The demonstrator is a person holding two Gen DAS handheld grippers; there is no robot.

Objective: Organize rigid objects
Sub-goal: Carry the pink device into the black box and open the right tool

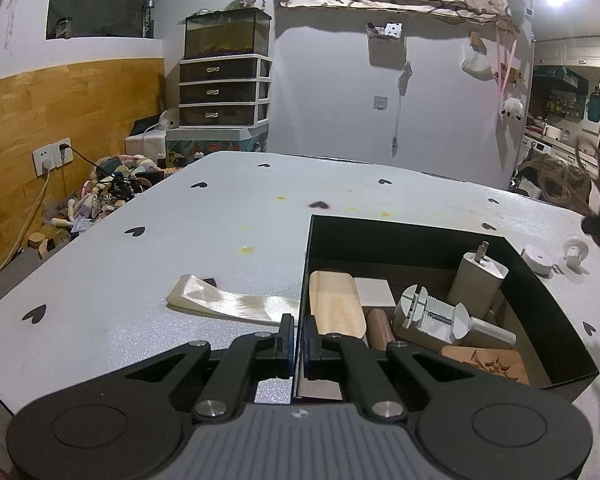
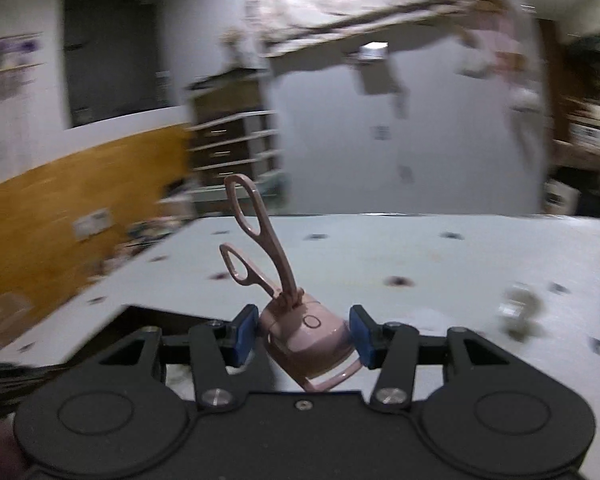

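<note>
Eyelash curler (image 2: 292, 320), pink with scissor-style loop handles standing up and tilted left, sits between the blue pads of the right gripper (image 2: 303, 334); the pads look to be pinching its curved head from both sides, though blur makes the right-hand contact hard to confirm. The near left corner of that view shows a dark edge, probably the black box (image 1: 540, 320). The left gripper (image 1: 299, 344) is pressed together on the box's left wall, steadying it. Doing this step well likely means carrying the curler left over the box, keeping the grip square on the head so the top-heavy handles do not swing it loose, and lowering it into a free spot before letting go. Inside the box lie a wooden paddle (image 1: 336, 304), a white square (image 1: 374, 292), a brown cylinder (image 1: 380, 330), a white clamp-like tool (image 1: 440, 316) and a beige charger plug (image 1: 478, 276). The table (image 1: 180, 240) is pale grey with black heart marks and a few yellow stains; a pearly flat strip (image 1: 228, 300) lies just left of the box. Beyond stand a drawer unit (image 1: 224, 92) with a tank on top, wood panelling at far left.
</note>
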